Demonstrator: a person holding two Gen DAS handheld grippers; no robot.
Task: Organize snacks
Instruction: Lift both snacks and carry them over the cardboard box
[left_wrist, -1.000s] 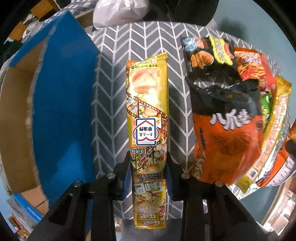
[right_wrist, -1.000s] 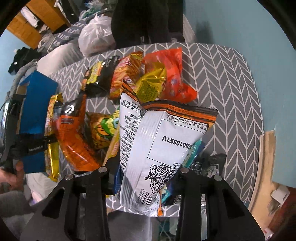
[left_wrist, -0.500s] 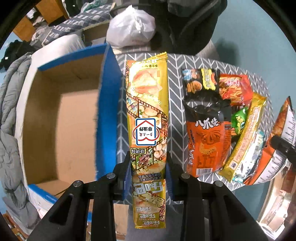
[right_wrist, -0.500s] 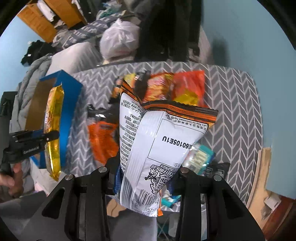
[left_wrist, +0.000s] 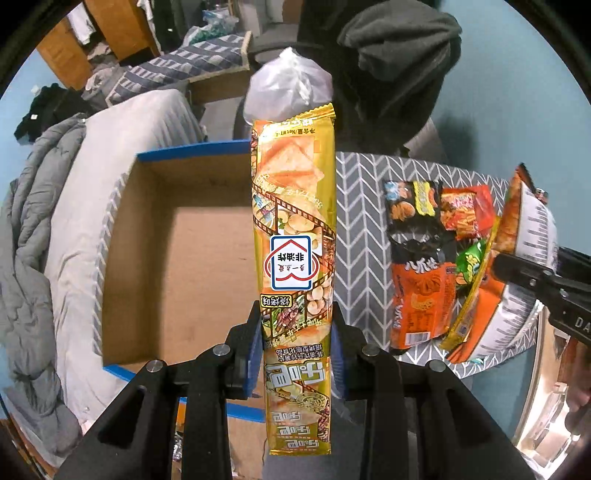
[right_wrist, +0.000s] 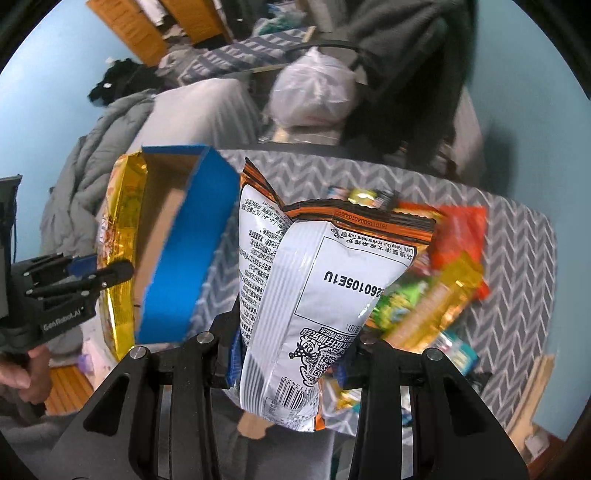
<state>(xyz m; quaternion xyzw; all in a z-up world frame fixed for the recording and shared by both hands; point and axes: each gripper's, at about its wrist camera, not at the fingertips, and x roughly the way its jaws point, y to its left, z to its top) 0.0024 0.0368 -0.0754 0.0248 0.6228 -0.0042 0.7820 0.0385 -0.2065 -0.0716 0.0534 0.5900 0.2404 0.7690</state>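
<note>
Holding two packs aloft — your left tongs (left_wrist: 295, 343) clamp a long gold snack pack (left_wrist: 293, 258) over the blue cardboard box (left_wrist: 159, 240), your right tongs (right_wrist: 291, 354) pinch a white-backed chip bag (right_wrist: 317, 291) above the desk (right_wrist: 517, 295).

The tall gold foil snack packet (left_wrist: 293, 258) carries, upside down to the camera, a white house-shaped badge with the characters 非油炸, and near its far end a line reading "NetWT". On the orange-and-black snack bag (left_wrist: 419, 291) lying on the surface, white characters read 八爪烧, also inverted. The white-backed chip bag with orange trim (right_wrist: 317, 280) shows the printed code "26010 5E1U", the line "Let's Keep Our Environment Tidy", a barcode and a QR code. The black left claw (right_wrist: 110, 271) bears "GenRobot.AI" on its body.
</note>
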